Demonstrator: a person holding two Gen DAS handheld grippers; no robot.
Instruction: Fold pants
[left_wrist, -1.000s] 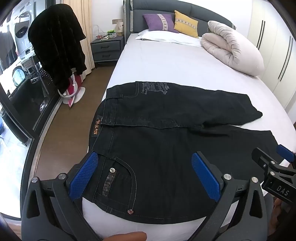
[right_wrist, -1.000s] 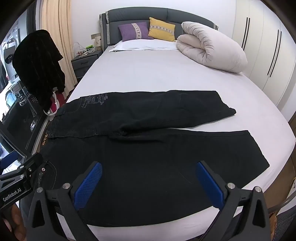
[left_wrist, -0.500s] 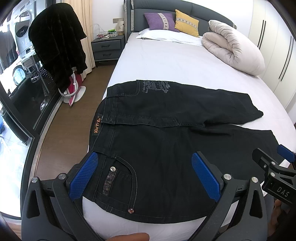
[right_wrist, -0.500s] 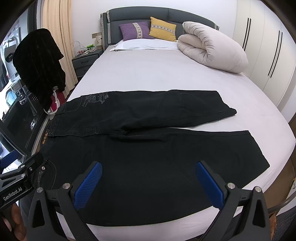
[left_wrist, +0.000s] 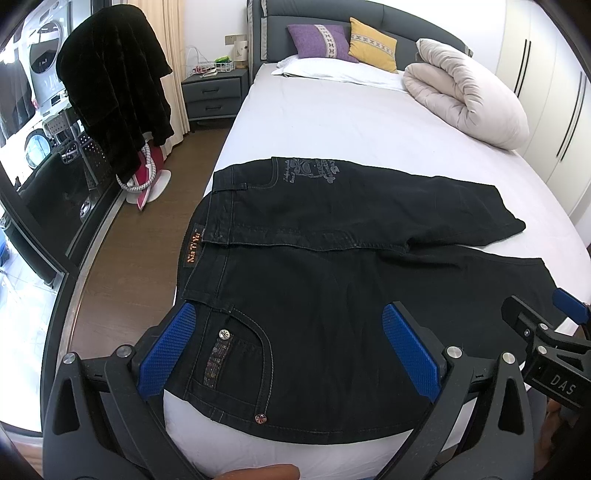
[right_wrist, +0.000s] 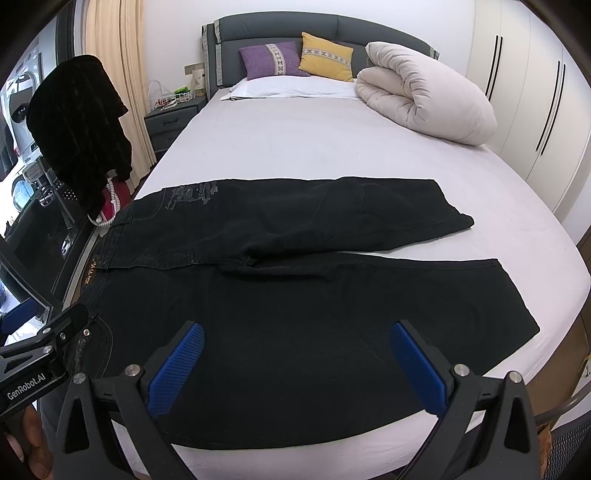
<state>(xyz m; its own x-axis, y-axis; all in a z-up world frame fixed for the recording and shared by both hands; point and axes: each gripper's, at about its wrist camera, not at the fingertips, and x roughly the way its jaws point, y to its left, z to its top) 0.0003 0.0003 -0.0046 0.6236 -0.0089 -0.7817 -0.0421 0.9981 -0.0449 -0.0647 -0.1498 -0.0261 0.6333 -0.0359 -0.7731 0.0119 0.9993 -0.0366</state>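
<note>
On bed (right_wrist: 332, 147), black pants (right_wrist: 295, 295) spread flat

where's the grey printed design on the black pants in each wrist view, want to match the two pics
Left wrist view: the grey printed design is upper centre, at the far edge of the pants near the waistband.
Right wrist view: the design is centre-left, on the far waist corner of the pants.
Shared landmark: the purple pillow against the headboard, with the yellow pillow on its right in both views.
</note>
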